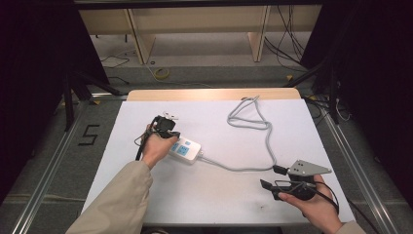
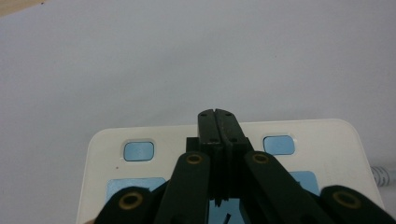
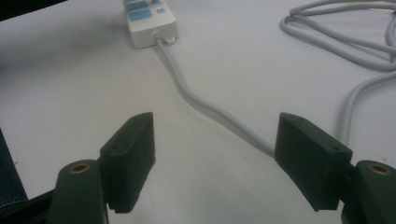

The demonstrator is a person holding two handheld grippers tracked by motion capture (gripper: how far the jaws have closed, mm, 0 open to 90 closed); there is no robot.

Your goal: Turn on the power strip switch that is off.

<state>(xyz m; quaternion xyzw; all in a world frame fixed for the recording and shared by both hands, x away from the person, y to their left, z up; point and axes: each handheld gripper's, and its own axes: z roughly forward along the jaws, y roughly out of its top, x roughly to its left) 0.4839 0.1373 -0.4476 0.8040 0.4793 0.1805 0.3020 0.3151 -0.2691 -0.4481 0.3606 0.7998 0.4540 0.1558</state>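
Right tool wide beside grey cable; left tool pinched together over power strip.

From the left gripper view, the power strip runs off the bottom edge, and the closed jaws cover its middle sockets. Whether anything sits pinched between those jaws, I can't tell. Its grey cord is cut at the right edge. In the high view, the left hand hides the strip's near end, and the small white thing beyond the left gripper is too tiny to name.
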